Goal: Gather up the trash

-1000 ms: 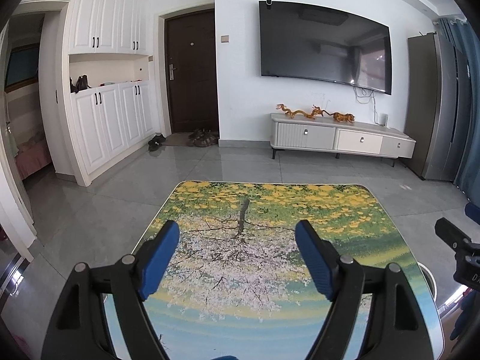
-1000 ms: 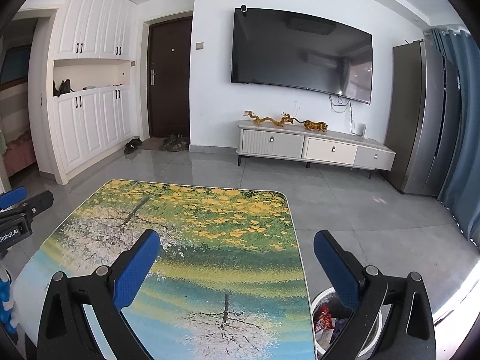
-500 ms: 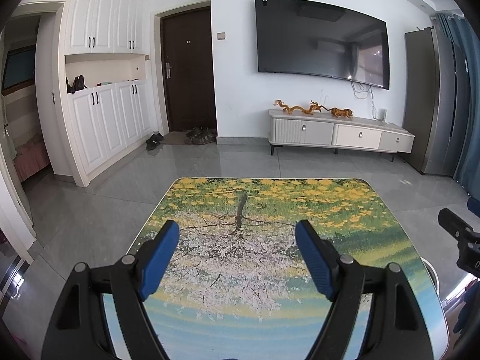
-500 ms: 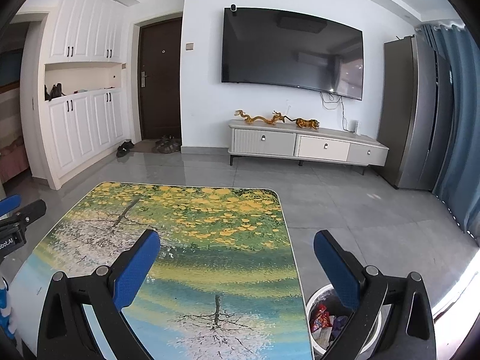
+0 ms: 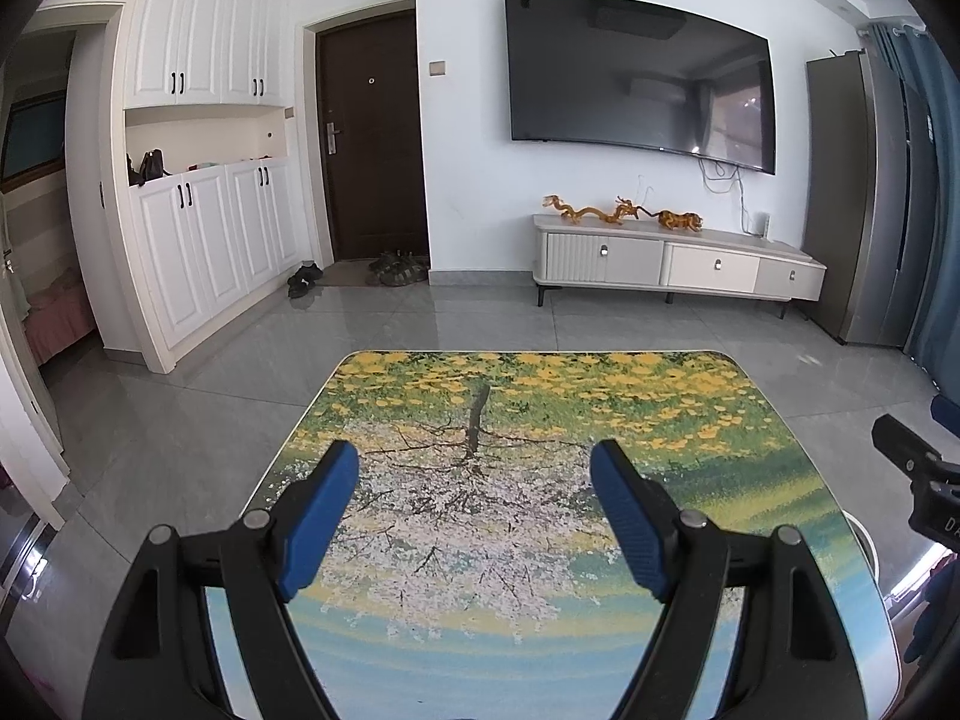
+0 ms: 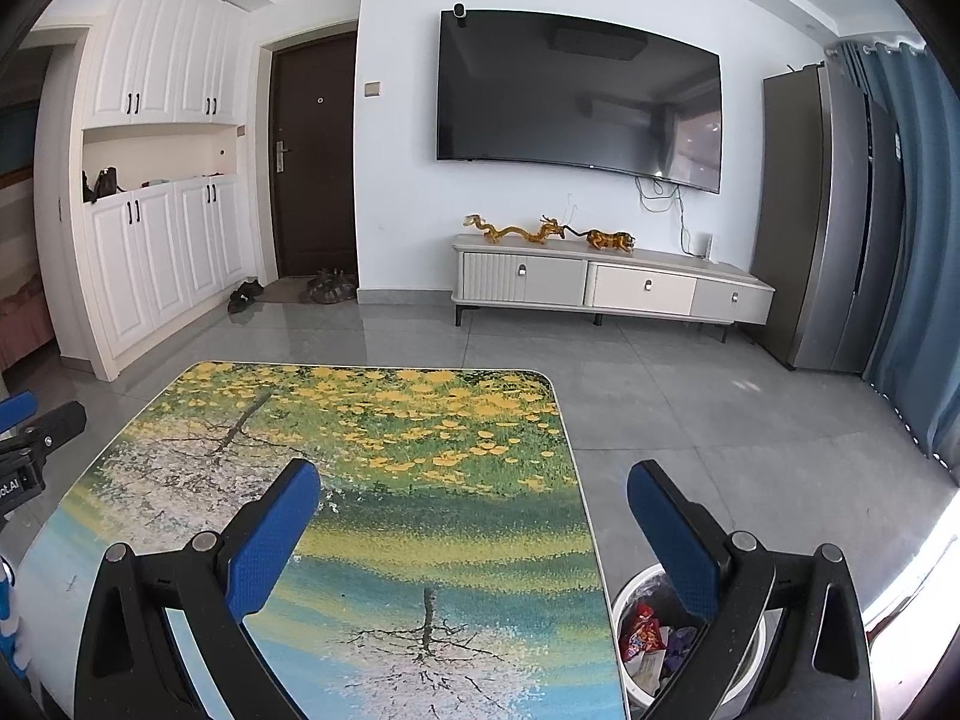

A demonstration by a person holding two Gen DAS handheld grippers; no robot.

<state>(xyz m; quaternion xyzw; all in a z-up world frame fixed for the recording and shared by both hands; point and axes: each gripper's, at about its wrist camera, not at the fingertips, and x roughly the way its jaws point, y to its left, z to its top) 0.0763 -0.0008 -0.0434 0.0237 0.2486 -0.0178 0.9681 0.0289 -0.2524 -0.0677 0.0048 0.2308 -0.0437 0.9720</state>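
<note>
A table [image 5: 540, 420] [image 6: 420, 420] printed with a tree-and-flowers picture lies under both grippers, with nothing on its top. My left gripper [image 5: 474, 462] hangs over its near half, open, nothing between the blue pads. My right gripper [image 6: 474, 483] stands open over the table's right edge, also holding nothing. On the floor beside that edge stands a round white bin [image 6: 636, 612] holding colourful wrappers [image 6: 645, 636], partly hidden behind the right finger [image 6: 672, 528]. Part of the right gripper's black body [image 5: 918, 474] shows at the left wrist view's right edge, and the left one [image 6: 36, 438] at the right wrist view's left edge.
Grey tiled floor [image 5: 480, 324] surrounds the table. A low TV cabinet [image 5: 678, 264] with ornaments stands under a wall TV [image 5: 636, 72]. White cupboards [image 5: 204, 180], a dark door [image 5: 372, 138] with shoes [image 5: 396, 267], a grey fridge [image 6: 834, 216] and blue curtains [image 6: 912, 240] line the walls.
Both views have shifted slightly, with the room sitting a little lower and more level in frame. Both grippers stay open and hold nothing.
</note>
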